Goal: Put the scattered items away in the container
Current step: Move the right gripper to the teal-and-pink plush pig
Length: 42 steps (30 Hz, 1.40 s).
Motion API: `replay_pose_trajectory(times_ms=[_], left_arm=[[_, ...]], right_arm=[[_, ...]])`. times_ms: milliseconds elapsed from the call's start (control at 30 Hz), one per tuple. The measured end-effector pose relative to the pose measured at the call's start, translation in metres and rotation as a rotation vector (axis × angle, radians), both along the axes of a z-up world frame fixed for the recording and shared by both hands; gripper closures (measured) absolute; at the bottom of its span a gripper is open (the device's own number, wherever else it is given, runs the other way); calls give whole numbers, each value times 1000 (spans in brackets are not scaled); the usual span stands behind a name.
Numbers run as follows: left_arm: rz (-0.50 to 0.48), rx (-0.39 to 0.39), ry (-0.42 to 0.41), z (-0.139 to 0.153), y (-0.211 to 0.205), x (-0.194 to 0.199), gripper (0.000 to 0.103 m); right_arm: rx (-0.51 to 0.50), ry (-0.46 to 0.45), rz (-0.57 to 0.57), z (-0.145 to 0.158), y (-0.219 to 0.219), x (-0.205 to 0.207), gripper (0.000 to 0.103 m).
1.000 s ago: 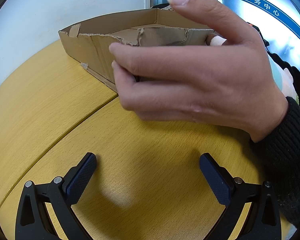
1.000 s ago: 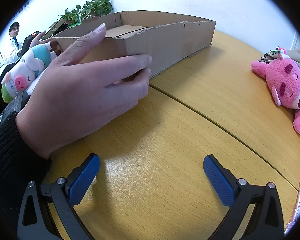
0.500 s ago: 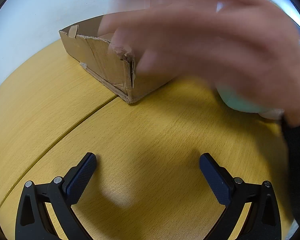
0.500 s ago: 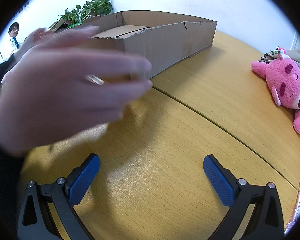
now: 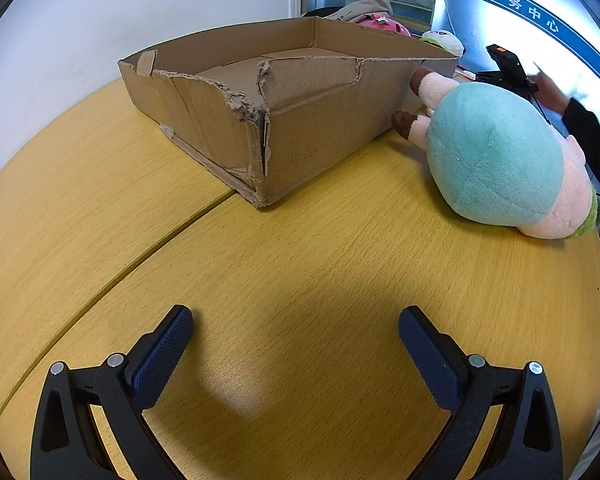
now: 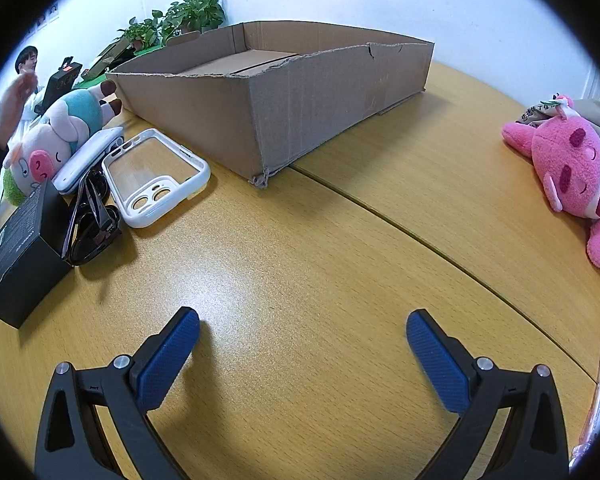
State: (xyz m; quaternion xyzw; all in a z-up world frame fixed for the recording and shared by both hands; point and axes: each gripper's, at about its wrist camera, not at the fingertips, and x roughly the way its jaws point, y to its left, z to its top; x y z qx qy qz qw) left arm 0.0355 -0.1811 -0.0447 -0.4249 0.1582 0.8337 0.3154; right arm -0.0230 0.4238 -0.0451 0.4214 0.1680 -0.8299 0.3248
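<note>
Two grippers low over the table point(image 5: 100, 208), each with jaws spread wide and nothing between them: left gripper point(image 5: 296, 340) above bare wood near the front edge, right gripper point(image 6: 303, 344) likewise.

Box point(image 5: 300, 120) of torn cardboard at the table's far side, open on top, near corner ragged and split; only its own cardboard bottom visible inside.

Left wrist view: blue-and-pink plush point(image 5: 496, 156) lying at the table's right edge, brown feet just beside the box's right wall, possibly touching. Behind the box, a pink toy point(image 5: 384, 26) and a white-green toy point(image 5: 444, 40) partly hidden by the far rim.

Right wrist view: same box point(image 6: 284, 96) at the far middle. Left of it, a cluster near the table's left edge: pig plush point(image 6: 56, 136) farthest back, a white case point(image 6: 88, 160) leaning against it, a white phone cover point(image 6: 156, 176) flat just beside the box's left wall, dark sunglasses point(image 6: 94, 224) against the cover's left side, a black carton point(image 6: 24, 252) nearest the front, touching the sunglasses. Pink plush point(image 6: 576, 176) lying at the right edge, well apart from the box. Pink pen point(image 6: 598, 384) at the front right edge, partly cut off.

Off the table, at far left: a raised hand point(image 6: 14, 104), a seated man point(image 6: 28, 64), potted plants point(image 6: 180, 20) behind the box.
</note>
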Motion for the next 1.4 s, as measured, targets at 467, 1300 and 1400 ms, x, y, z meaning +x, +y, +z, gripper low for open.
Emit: replay_pose_trajectory(times_ms=[467, 1300, 1400], left_arm=[[109, -3, 6, -1, 36, 48, 0], [551, 272, 178, 83, 117, 118, 0], [533, 323, 177, 96, 136, 117, 0]], right_arm=[[0, 2, -151, -3, -38, 64, 0], [-164, 104, -333, 68, -100, 165, 1], [-215, 149, -263, 94, -128, 171, 1]])
